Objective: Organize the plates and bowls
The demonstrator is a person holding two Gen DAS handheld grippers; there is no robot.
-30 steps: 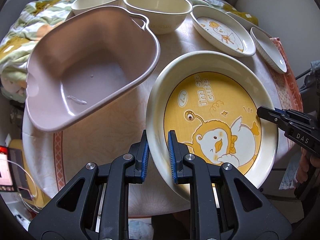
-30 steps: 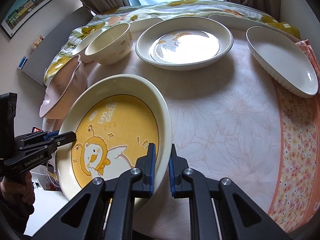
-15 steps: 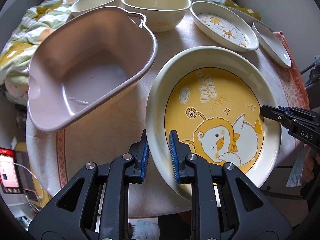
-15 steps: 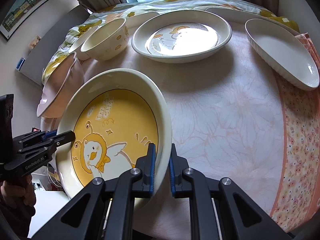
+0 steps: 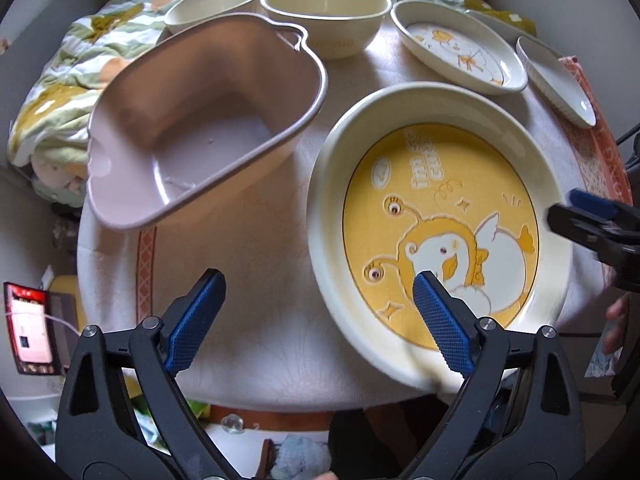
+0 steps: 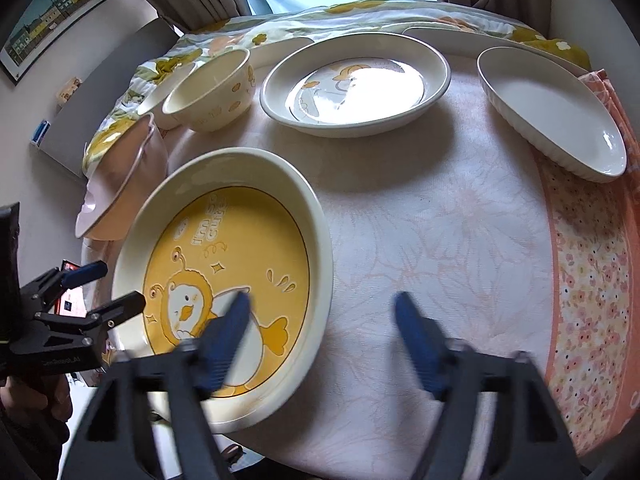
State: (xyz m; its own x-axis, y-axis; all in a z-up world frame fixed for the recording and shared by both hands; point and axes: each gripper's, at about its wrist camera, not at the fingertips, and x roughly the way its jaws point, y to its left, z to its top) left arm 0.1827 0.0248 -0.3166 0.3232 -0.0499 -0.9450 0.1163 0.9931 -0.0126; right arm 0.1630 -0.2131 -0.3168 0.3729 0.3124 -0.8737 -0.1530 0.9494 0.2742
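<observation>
The yellow duck plate lies flat on the counter at its near edge, and both grippers stand wide open on either side of it, holding nothing. The left gripper straddles the plate's near-left rim: one blue pad sits over the printed duck, the other over bare cloth to the left. The right gripper does the same at the plate's right rim, one finger above the yellow well, the other above the tablecloth; its fingers are blurred, so I cannot tell how close they are to the rim.

The plate is round, so no long axis matters. What counts is where it lies between the two grippers, with each about equally near its own side.

The pink heart-shaped basin sits just left of the plate and looks like the likely home for the dishes. Farther back stand two cream bowls, a white duck plate and a fluted oval dish at the far right, the nearest of them likely best reached by the right gripper.
</observation>
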